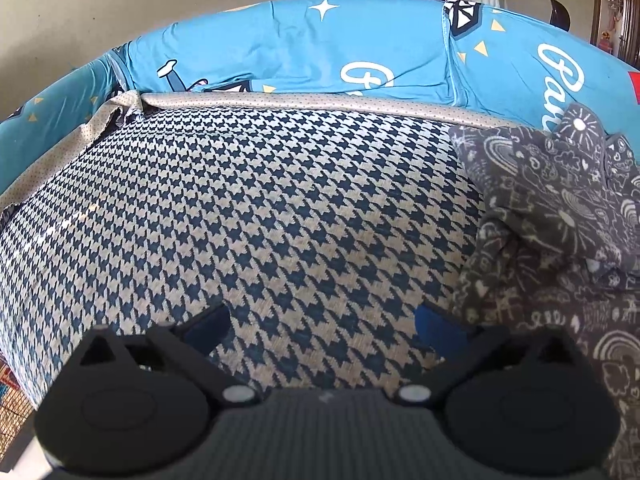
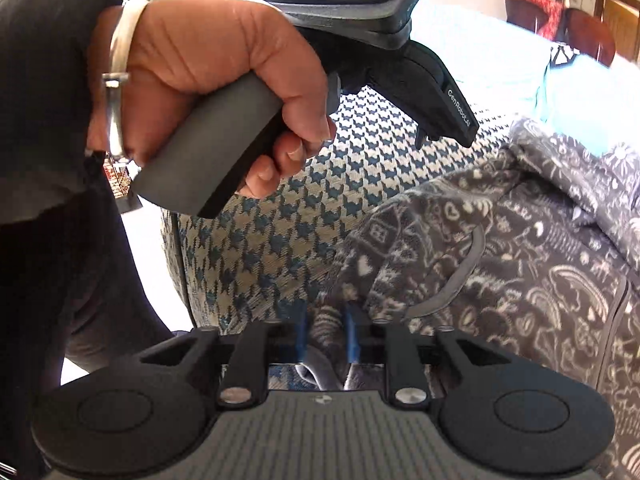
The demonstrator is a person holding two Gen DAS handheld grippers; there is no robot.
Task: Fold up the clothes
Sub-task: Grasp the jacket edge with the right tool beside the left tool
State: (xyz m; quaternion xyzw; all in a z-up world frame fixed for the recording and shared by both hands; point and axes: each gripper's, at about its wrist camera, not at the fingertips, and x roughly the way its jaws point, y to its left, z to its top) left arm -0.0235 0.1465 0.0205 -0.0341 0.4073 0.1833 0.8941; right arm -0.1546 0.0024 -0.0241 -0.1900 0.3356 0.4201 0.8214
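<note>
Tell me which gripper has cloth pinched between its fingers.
The right gripper: its fingers clamp the grey patterned garment. The left gripper is open, nothing between.

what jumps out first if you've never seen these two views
The dark grey garment printed with white doodles lies crumpled on the right of the blue-and-cream houndstooth cushion, and the right gripper has pinched a fold of it between its blue pads. In the right wrist view a hand grips the left gripper's handle at upper left. Behind the cushion runs a bright blue cartoon-print cover.
</note>
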